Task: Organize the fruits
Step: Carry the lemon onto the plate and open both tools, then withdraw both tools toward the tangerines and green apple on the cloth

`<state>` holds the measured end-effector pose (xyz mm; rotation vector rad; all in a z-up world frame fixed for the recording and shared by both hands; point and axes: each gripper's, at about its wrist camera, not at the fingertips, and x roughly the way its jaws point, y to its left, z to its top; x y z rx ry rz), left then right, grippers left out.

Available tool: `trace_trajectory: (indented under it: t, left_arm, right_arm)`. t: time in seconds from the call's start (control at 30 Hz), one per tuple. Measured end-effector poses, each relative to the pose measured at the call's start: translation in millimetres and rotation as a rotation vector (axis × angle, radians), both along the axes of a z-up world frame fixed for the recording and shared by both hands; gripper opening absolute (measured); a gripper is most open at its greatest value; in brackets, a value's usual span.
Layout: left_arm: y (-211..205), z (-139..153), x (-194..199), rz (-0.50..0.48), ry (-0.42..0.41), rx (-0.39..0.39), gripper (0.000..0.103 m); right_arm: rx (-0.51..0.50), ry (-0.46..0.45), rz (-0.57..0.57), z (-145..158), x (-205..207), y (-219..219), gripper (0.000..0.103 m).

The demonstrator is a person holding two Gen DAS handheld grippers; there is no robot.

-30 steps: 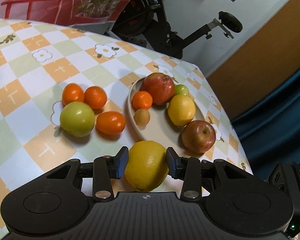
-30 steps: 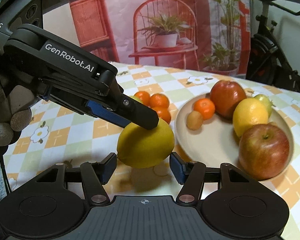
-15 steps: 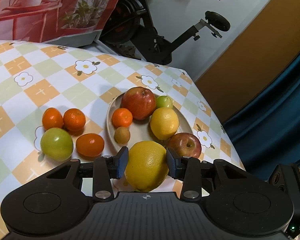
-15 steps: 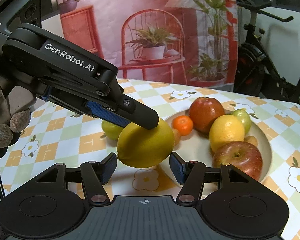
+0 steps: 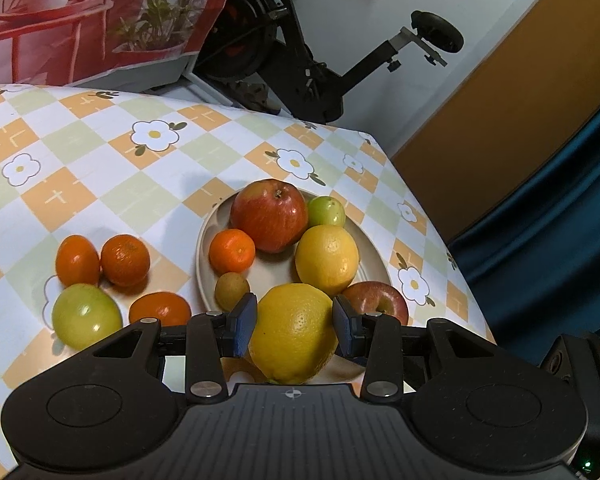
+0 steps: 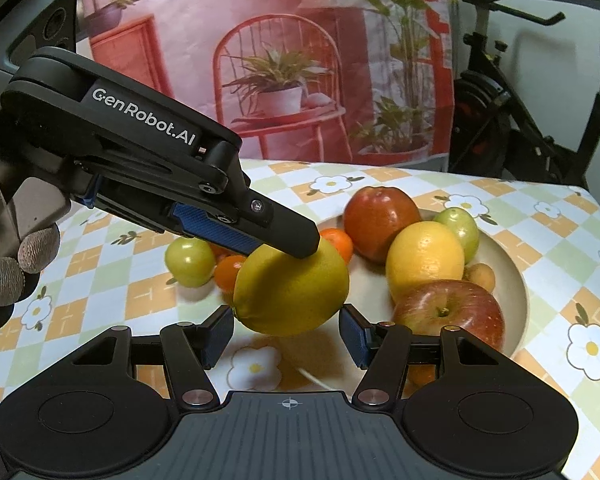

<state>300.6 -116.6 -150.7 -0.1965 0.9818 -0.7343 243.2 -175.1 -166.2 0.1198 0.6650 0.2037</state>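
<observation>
My left gripper (image 5: 294, 322) is shut on a large yellow citrus (image 5: 294, 332) and holds it above the near rim of the beige plate (image 5: 204, 248). The plate holds two red apples (image 5: 270, 216), a yellow citrus (image 5: 326, 258), a mandarin (image 5: 232, 250), a small green fruit (image 5: 326, 212) and a small brown fruit (image 5: 231, 290). In the right wrist view the held citrus (image 6: 292, 292) hangs under the left gripper's finger (image 6: 260, 228), just beyond my open, empty right gripper (image 6: 286, 334).
Three orange fruits (image 5: 124, 260) and a green apple (image 5: 86, 316) lie on the checked tablecloth (image 5: 120, 184) left of the plate. The table's far edge and right corner (image 5: 364, 136) are near. An exercise bike (image 5: 300, 52) stands behind.
My left gripper has carried the yellow citrus up off the table and over towards the plate. The right gripper has followed alongside, still open.
</observation>
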Motion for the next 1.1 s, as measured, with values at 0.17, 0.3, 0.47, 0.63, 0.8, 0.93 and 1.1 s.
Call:
trace_trajectory:
  t: [0.17, 0.3, 0.47, 0.63, 0.8, 0.93, 1.1]
  left_arm:
    - [-3.7, -4.8, 5.7, -0.002, 0.018, 0.002, 0.043]
    - [-4.9, -7.5, 10.3, 0.004, 0.037, -0.009, 0.043]
    - [-7.8, -11.4, 11.4, 0.002, 0.045, 0.006, 0.042]
    - [-7.1, -10.5, 11.4, 0.004, 0.043, -0.004, 0.040]
    - [0.1, -7.5, 12.0, 0.034, 0.028, -0.004, 0.040]
    - [11.5, -2.8, 10.6, 0.072, 0.005, -0.006, 0.041]
    - [32.6, 6.5, 3.1, 0.124, -0.050, 0.009, 0.041]
  right_arm:
    - [0.012, 0.012, -0.020, -4.5, 3.1, -5.6, 0.055]
    - [-0.012, 0.007, -0.035, -5.6, 3.1, -4.0, 0.055]
    - [-0.044, 0.005, -0.039, -6.6, 3.9, -0.6, 0.054]
    - [-0.044, 0.004, -0.047, -6.1, 5.0, -1.5, 0.054]
    - [-0.052, 0.003, -0.057, -5.6, 2.5, -1.4, 0.054]
    - [-0.050, -0.026, -0.077, -2.4, -3.3, -2.4, 0.054]
    - [-0.023, -0.093, -0.082, 1.2, -16.5, -1.5, 0.055]
